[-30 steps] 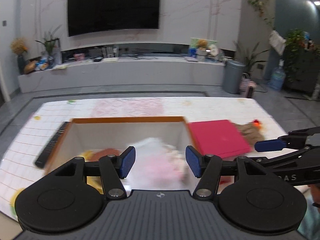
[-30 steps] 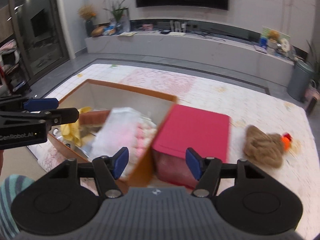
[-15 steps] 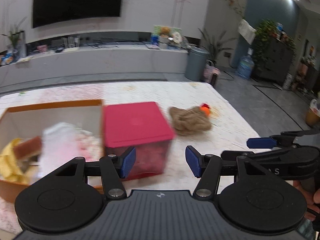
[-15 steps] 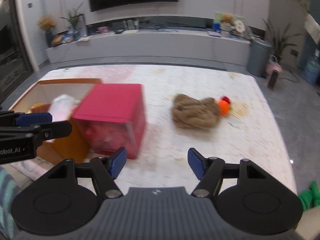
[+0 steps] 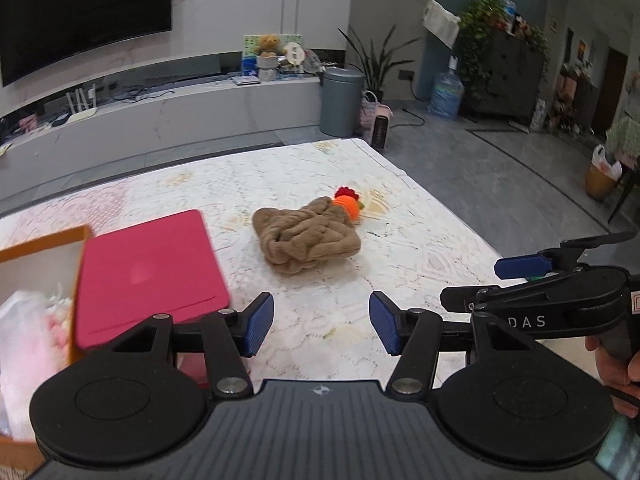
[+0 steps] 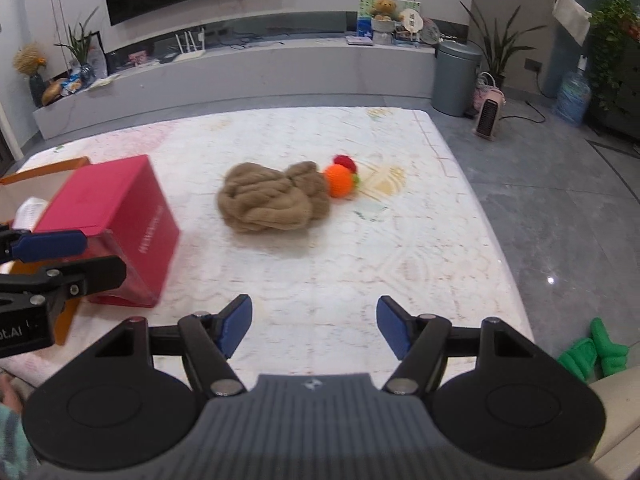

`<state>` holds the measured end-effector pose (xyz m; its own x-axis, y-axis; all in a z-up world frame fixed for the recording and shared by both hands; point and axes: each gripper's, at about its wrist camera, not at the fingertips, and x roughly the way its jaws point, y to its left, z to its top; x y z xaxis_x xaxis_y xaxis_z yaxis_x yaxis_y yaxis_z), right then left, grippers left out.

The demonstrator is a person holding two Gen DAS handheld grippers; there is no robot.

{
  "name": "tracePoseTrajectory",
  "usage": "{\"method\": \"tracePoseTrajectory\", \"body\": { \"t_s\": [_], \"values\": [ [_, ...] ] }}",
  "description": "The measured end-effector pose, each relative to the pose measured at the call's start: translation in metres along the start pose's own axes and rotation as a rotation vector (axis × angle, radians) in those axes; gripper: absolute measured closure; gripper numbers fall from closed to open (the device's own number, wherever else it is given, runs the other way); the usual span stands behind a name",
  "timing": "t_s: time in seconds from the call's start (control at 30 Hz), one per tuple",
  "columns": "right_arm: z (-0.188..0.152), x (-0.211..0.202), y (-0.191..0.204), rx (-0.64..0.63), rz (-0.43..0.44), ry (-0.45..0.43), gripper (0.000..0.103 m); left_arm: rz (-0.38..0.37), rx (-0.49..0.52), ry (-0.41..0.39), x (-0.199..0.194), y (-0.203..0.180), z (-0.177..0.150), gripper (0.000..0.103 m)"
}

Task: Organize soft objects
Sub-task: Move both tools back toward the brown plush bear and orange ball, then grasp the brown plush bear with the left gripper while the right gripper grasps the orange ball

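Observation:
A crumpled brown soft cloth [image 5: 306, 238] lies on the white patterned table, also in the right wrist view [image 6: 272, 196]. An orange knitted ball [image 5: 347, 204] [image 6: 339, 180] with a small red piece [image 6: 345, 161] touches its far right end. My left gripper [image 5: 321, 328] is open and empty, above the table short of the cloth. My right gripper [image 6: 314, 328] is open and empty, also short of the cloth. An orange-rimmed box [image 5: 44, 240] at the left holds a white and pink soft item [image 5: 28, 328].
A red lidded box [image 5: 148, 268] [image 6: 108, 216] stands beside the orange box. The table's right edge [image 6: 480, 208] drops to grey floor. A green toy [image 6: 592, 354] lies on the floor at right. A bin [image 6: 456, 76] and small heater [image 6: 488, 116] stand beyond.
Both grippers have swung right, from over the orange box toward the brown cloth and orange ball. Both stayed open and empty.

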<state>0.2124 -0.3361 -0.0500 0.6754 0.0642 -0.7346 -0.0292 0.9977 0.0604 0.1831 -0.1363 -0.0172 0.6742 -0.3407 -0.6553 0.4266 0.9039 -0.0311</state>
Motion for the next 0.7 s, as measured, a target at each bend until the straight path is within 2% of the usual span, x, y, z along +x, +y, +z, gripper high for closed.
{"method": "tracePoseTrajectory", "body": {
  "t_s": [0.23, 0.47, 0.57, 0.7],
  "values": [
    [0.001, 0.025, -0.017, -0.014, -0.004, 0.028, 0.035, -0.001, 0.104, 0.034, 0.031, -0.014, 0.009, 0.037],
    [0.011, 0.048, -0.027, -0.028, -0.009, 0.047, 0.035, 0.035, 0.225, 0.060, 0.068, -0.024, 0.022, 0.037],
    [0.017, 0.058, -0.031, -0.030, -0.006, 0.052, 0.035, 0.036, 0.267, 0.073, 0.086, -0.026, 0.029, 0.032],
    [0.025, 0.071, -0.037, -0.031, -0.013, 0.061, 0.035, 0.058, 0.348, 0.114, 0.115, -0.031, 0.033, 0.031]
  ]
}}
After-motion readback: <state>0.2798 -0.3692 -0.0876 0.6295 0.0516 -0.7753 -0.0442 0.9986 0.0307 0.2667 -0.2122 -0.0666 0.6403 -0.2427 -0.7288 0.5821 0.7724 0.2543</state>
